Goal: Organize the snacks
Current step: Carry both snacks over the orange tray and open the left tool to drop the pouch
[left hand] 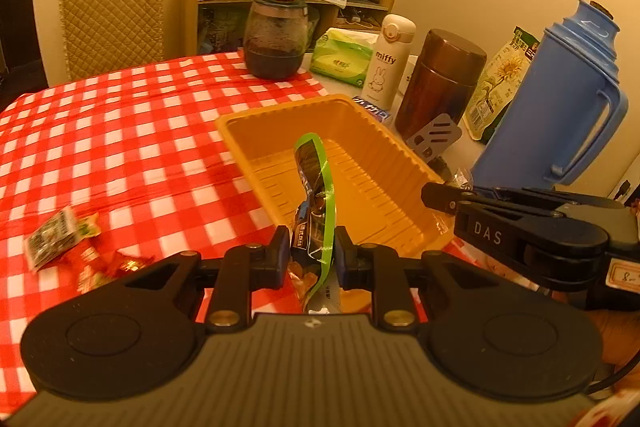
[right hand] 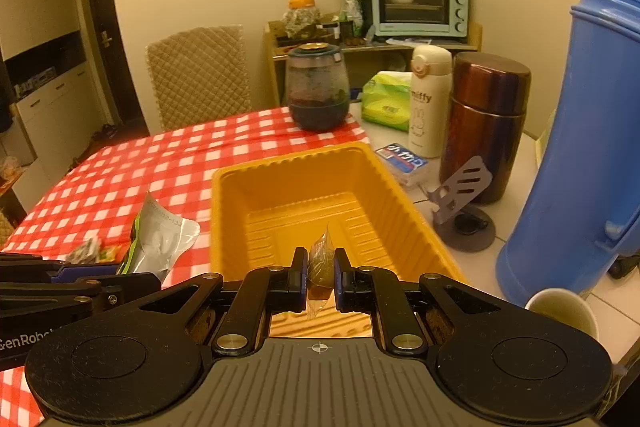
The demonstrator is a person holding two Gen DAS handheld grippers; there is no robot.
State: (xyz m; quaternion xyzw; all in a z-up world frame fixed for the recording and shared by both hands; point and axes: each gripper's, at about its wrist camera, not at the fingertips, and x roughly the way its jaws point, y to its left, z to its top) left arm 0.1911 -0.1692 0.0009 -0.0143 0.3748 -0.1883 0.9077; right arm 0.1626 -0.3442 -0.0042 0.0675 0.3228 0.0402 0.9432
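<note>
Left claw (left hand: 311,251) pinches green-edged packet (left hand: 316,187), right claw (right hand: 316,277) a seemingly clear sachet (right hand: 321,263), beside orange tray (left hand: 256,115)

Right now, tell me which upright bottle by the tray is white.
The miffy bottle, between the green tissue pack and the brown flask; the thermos is blue.

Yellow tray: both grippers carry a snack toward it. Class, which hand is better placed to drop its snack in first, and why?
Probably the right gripper: its small clear packet already hangs over the yellow tray. The left gripper, holding the green-edged packet, looks short of the near rim.
</note>
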